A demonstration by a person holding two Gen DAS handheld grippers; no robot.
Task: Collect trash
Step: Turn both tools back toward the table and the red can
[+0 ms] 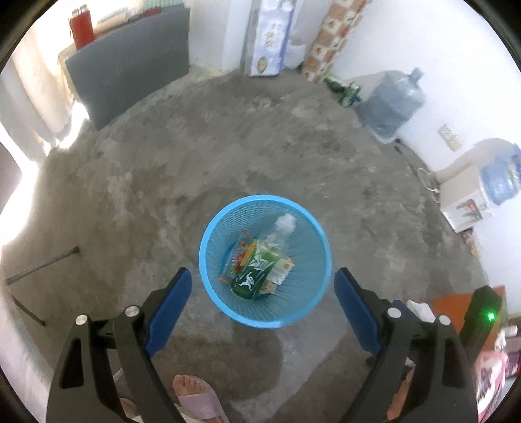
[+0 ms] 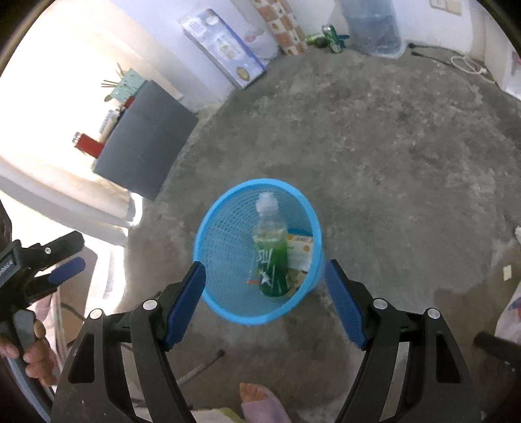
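Both hand-held grippers empty: left hand-held gripper (image 1: 262, 291) wide open, right hand-held gripper (image 2: 264, 283) jaws opening. Green bottle (image 2: 272, 260), wrappers inside blue basket (image 1: 208, 234). Risk: cans (image 2: 329, 38) by far wall, possibly trash, overlooked.

The floor (image 1: 228, 156) was bare, mottled grey concrete with a darker damp patch. White walls (image 2: 439, 26) enclosed it. A dark grey panel (image 1: 130, 61) leaned at the wall; right of it stood a printed carton (image 1: 272, 35), then a brick-patterned column (image 1: 329, 35). Harsh daylight washed out the side left of the panel.
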